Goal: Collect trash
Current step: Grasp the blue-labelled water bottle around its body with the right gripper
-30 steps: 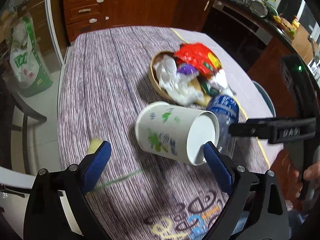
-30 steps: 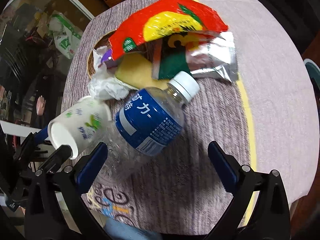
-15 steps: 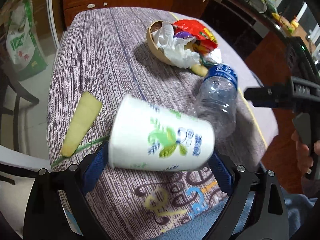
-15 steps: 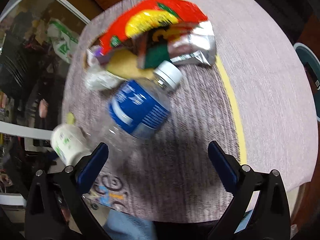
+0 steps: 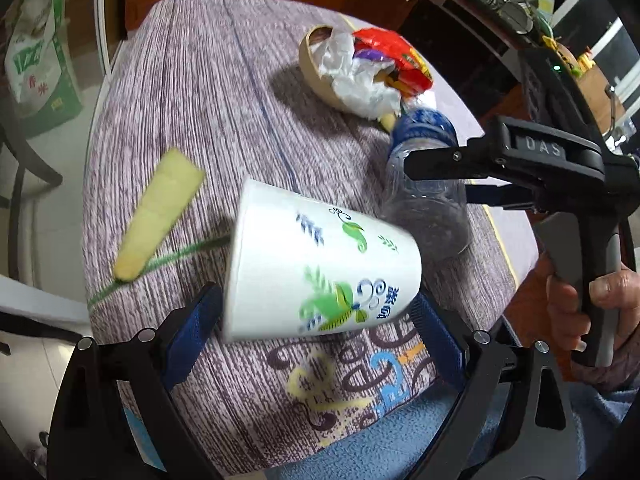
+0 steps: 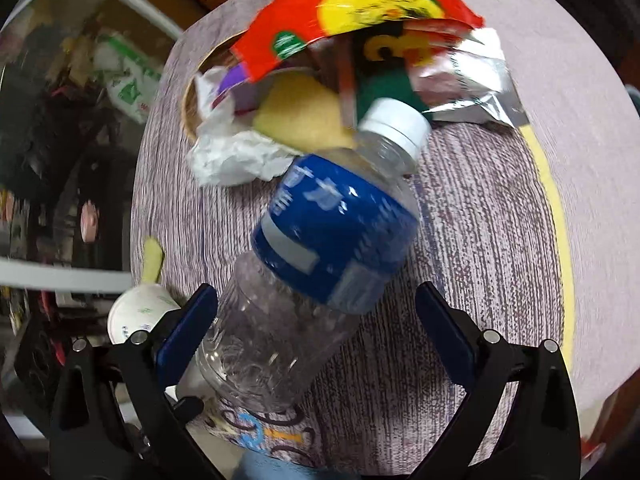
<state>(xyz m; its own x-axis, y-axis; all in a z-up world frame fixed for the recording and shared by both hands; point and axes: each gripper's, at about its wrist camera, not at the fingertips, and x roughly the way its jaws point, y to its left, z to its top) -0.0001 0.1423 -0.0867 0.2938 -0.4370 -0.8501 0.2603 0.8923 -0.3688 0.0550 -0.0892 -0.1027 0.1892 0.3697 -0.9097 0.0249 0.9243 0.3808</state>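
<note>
A white paper cup [image 5: 320,264] with green and blue print lies sideways between the blue pads of my left gripper [image 5: 314,336], which is shut on it, rim end to the left. A clear plastic bottle [image 6: 332,240] with a blue label and white cap lies on the striped cloth. My right gripper [image 6: 316,332] straddles its clear lower half. Its jaws are closing; the left pad is at the bottle and the right pad stands clear. From the left wrist, the right gripper [image 5: 448,178] reaches over the bottle [image 5: 424,208]. The cup [image 6: 136,312] shows at lower left.
A wooden bowl [image 5: 316,68] at the far side holds crumpled tissue [image 5: 360,88], a red snack wrapper [image 5: 384,44] and other scraps; a silver wrapper [image 6: 468,80] lies beside it. A yellow peel strip [image 5: 160,216] lies left of the cup. A person's hand [image 5: 572,312] holds the right gripper's handle.
The cup, earlier lying ahead of my left pads, now sits between them. My right gripper has come down over the bottle, which now fills the space between its jaws.
</note>
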